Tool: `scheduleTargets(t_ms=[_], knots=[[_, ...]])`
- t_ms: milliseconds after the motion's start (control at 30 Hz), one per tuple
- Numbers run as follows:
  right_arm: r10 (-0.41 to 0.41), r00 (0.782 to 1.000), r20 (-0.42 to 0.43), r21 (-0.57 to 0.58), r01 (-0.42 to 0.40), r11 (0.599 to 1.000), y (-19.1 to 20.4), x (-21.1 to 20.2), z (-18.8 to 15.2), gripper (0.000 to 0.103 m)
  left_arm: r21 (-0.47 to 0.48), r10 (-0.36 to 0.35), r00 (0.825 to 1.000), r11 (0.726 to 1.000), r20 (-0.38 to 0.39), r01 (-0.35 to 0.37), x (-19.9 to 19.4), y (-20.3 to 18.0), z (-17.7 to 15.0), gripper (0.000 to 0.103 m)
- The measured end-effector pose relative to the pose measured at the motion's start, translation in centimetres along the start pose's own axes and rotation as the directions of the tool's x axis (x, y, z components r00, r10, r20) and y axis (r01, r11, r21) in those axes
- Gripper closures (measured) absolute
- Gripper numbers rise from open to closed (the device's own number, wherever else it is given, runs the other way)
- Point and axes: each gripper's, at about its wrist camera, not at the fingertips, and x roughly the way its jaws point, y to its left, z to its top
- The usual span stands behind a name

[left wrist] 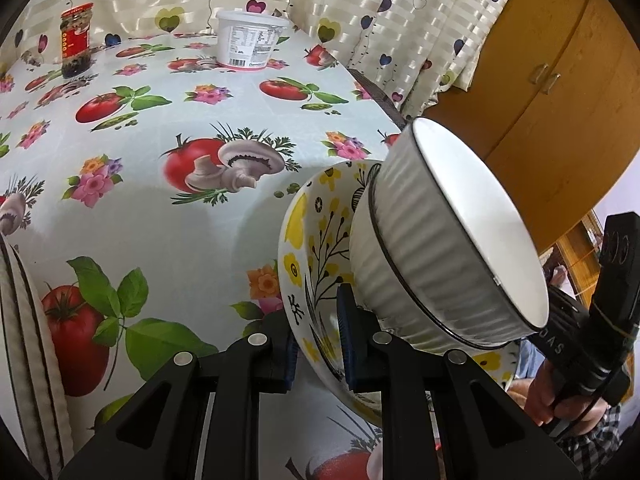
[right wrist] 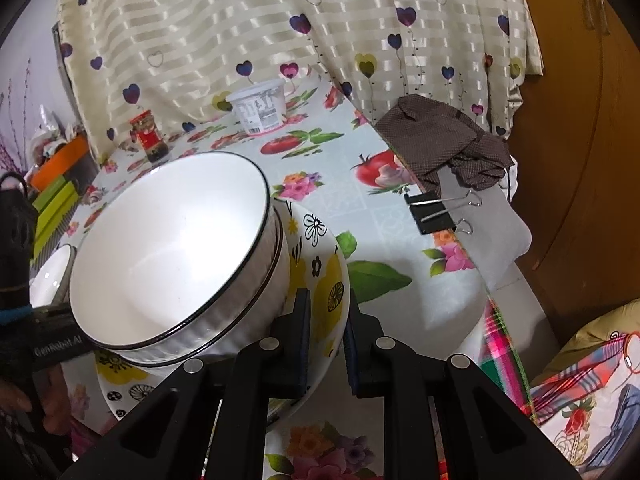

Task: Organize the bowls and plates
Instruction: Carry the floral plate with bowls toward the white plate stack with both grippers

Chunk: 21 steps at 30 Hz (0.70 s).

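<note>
We hold the flowered bowl by its rim, left gripper and right gripper clamped nearly shut, white bowls stacked at ten o'clock.

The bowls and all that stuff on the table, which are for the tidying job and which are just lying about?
For the job: flowered bowl, white ribbed bowls stacked inside it.

Just lying about: jar, white tub, binder clip, brown cloth.

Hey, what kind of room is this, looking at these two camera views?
Probably a home dining or kitchen corner: a table with a vegetable-print oilcloth, a food jar and tub on it, a heart-patterned curtain behind, and a wooden cupboard beside.
</note>
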Motion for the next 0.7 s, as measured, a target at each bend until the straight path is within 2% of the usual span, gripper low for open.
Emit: scheduleTargets(t_ms=[233, 533, 633, 700], knots=[[0.005, 1.000, 0.012, 0.008, -0.005, 1.000, 0.1, 0.2, 0.0, 0.086, 0.007, -0.003, 1.000, 1.000, 0.011, 0.003, 0.1, 0.2, -0.1, 0.086], [0.013, 1.000, -0.005, 0.006, -0.013, 1.000, 0.0, 0.9, 0.3, 0.086, 0.008, -0.006, 1.000, 1.000, -0.014, 0.006, 1.1, 0.2, 0.0, 0.086], [0.052, 0.998, -0.027, 0.043, -0.051, 0.998, -0.2, 1.4, 0.1, 0.086, 0.012, 0.003, 1.000, 1.000, -0.013, -0.003, 1.1, 0.1, 0.0, 0.086], [0.108, 0.993, -0.058, 0.097, -0.102, 0.990, -0.4, 2.2, -0.3, 0.086, 0.017, 0.014, 1.000, 1.000, -0.014, -0.014, 1.1, -0.1, 0.0, 0.085]])
